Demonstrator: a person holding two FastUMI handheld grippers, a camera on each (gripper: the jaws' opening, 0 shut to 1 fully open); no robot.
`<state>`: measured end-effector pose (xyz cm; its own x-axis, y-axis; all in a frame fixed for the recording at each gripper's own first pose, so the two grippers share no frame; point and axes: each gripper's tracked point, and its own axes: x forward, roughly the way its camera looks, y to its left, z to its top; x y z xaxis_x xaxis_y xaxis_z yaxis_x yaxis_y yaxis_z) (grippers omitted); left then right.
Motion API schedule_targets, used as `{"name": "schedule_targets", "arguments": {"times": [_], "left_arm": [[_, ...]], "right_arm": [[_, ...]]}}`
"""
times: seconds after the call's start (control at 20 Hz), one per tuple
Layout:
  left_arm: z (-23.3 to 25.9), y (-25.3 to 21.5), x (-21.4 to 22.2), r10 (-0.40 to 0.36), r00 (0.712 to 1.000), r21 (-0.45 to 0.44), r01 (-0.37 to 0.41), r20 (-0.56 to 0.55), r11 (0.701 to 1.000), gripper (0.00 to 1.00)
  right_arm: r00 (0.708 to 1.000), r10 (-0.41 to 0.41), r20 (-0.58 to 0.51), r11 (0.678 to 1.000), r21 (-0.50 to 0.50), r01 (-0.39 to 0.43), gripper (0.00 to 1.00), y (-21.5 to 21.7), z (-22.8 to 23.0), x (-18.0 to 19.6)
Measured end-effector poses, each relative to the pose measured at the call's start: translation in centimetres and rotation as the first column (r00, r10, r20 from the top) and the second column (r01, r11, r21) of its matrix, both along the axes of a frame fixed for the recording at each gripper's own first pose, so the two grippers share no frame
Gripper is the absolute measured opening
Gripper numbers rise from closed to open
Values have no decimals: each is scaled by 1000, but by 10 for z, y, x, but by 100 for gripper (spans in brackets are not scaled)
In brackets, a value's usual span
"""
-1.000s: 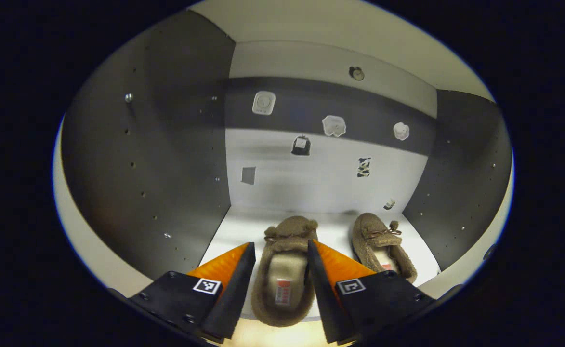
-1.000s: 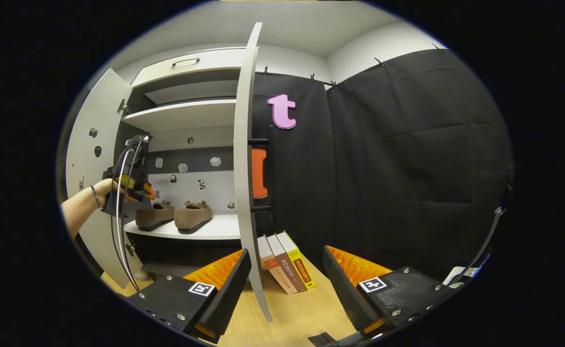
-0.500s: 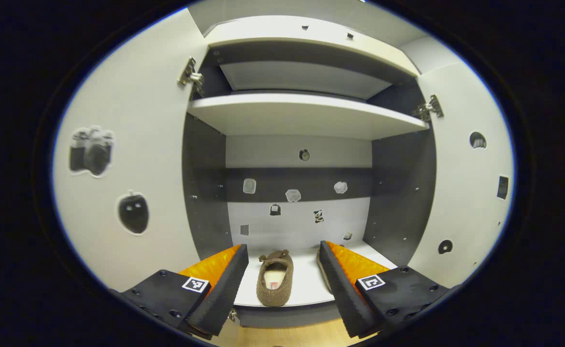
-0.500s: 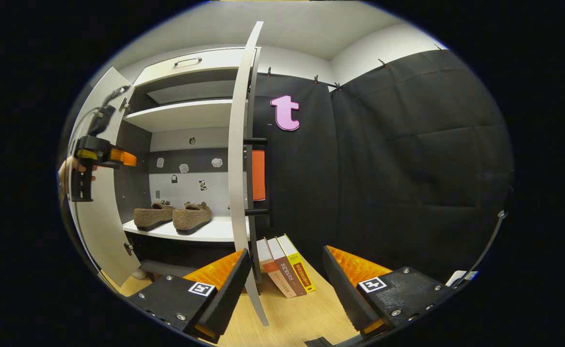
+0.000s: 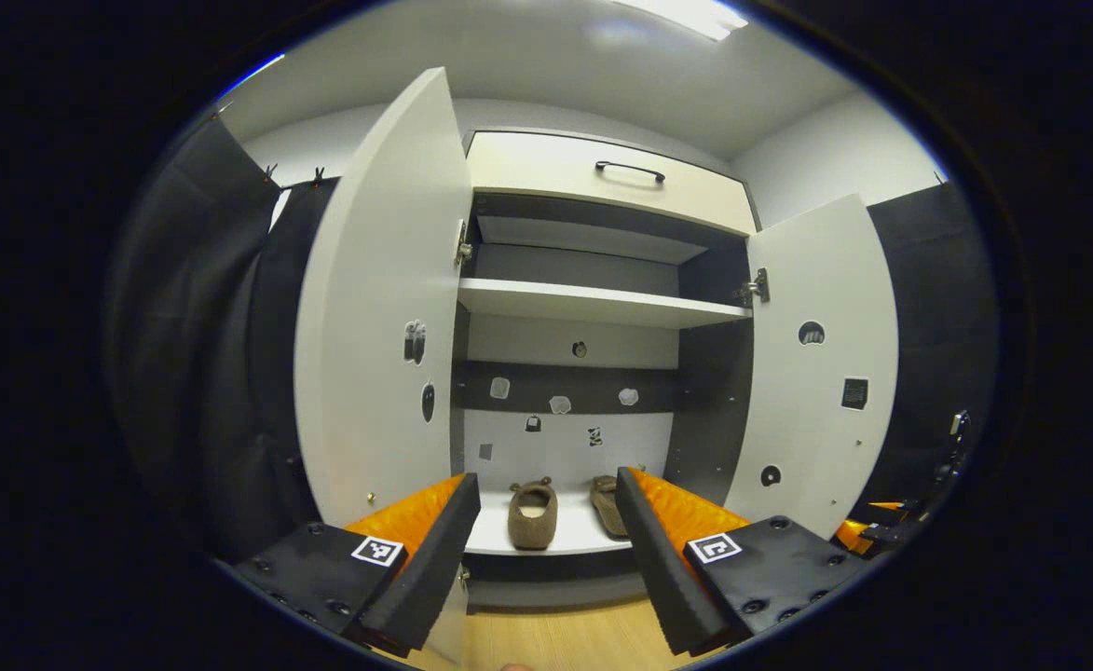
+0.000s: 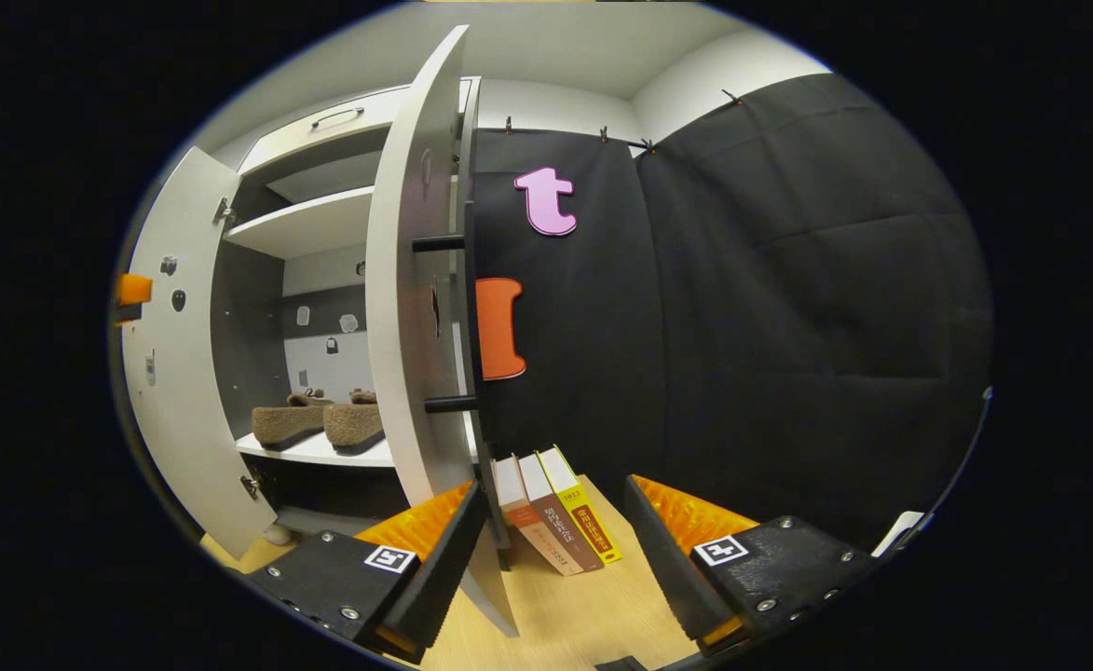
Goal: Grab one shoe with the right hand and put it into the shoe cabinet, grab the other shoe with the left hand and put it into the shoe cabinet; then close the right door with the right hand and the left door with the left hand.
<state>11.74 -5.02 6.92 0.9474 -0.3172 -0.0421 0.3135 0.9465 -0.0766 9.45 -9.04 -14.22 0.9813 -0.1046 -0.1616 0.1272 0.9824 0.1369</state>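
Slippers (image 5: 533, 512) sit side by side on the cabinet's lower shelf (image 5: 546, 540), straight ahead between the left tongs (image 5: 546, 550). Both tongs gape wide, holding nothing. The right door (image 6: 416, 308) stands edge-on just ahead of the right tongs (image 6: 551, 550); a careless push might swing it into the leaning books (image 6: 555, 513).

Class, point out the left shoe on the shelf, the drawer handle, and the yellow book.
left shoe (image 5: 532, 513), left gripper view, its fuzzy heel
drawer handle (image 5: 629, 170), left gripper view, middle of the bar
yellow book (image 6: 589, 522), right gripper view, its spine
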Motion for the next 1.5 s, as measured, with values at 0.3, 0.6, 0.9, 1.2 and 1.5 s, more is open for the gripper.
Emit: {"name": "schedule_targets", "arguments": {"times": [0.3,0.6,0.9,1.2,1.5], "left_arm": [[3,90,-56,90,995,-37,-88,41,995,95],[-10,188,-73,225,974,-30,-224,30,974,96],[-22,231,-73,267,963,-43,-266,21,963,97],[-32,240,-68,273,962,-54,-272,3,961,97],[-52,258,-58,300,953,-32,-301,-32,953,97]], "right_arm": [[1000,-11,20,1000,12,11,92,4,0,5],[1000,-3,-5,1000,-28,3,92,20,1,3],[999,50,-18,998,-33,-51,92,60,-1,-3],[987,162,-10,986,-36,-163,92,126,0,9],[961,277,0,961,-8,-277,92,205,-7,52]]}}
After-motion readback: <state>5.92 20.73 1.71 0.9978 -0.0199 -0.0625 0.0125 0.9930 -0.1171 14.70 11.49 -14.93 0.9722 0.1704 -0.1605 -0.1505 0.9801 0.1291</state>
